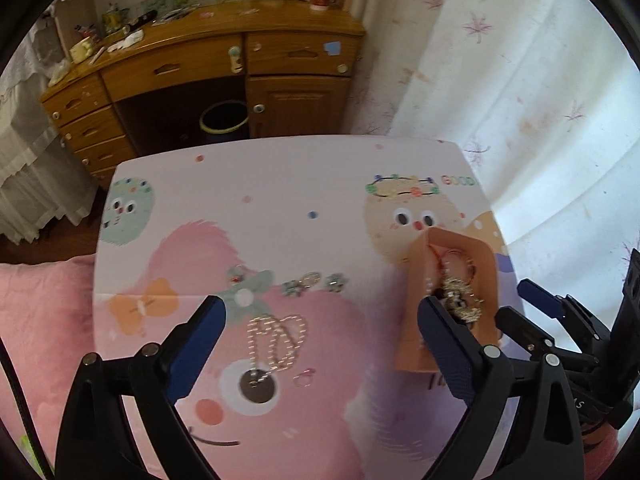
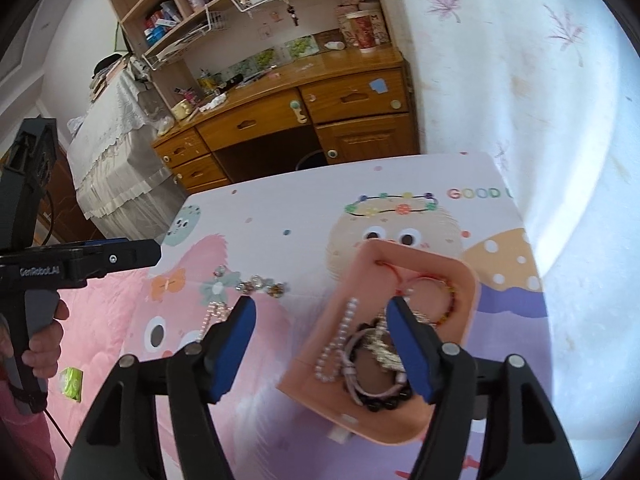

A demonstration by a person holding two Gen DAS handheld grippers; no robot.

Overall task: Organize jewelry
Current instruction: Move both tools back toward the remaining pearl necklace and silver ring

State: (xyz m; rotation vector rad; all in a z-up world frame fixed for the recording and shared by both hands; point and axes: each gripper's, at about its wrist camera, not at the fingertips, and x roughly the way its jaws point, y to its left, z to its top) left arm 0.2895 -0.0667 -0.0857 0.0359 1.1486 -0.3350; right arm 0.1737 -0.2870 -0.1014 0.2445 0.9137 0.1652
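Note:
A peach jewelry tray (image 2: 424,260) (image 1: 486,256) sits at the right of the cartoon-print table (image 1: 304,184). It holds a pearl strand (image 2: 340,344), a pink bracelet (image 2: 356,384), dark beads, a red cord bracelet (image 2: 432,280) and a silver piece (image 1: 460,300). A pearl necklace (image 1: 280,336) lies loose on the table, with small earrings (image 1: 312,282) beyond it. My left gripper (image 1: 320,320) is open above the pearl necklace. My right gripper (image 2: 320,312) is open, its right finger over the tray; it also shows in the left wrist view (image 1: 524,304).
A wooden desk (image 1: 224,60) with drawers and clutter stands beyond the table, with a dark bin (image 1: 224,120) under it. A white floral curtain (image 1: 520,80) hangs to the right. A pink quilt (image 1: 44,320) lies to the left of the table.

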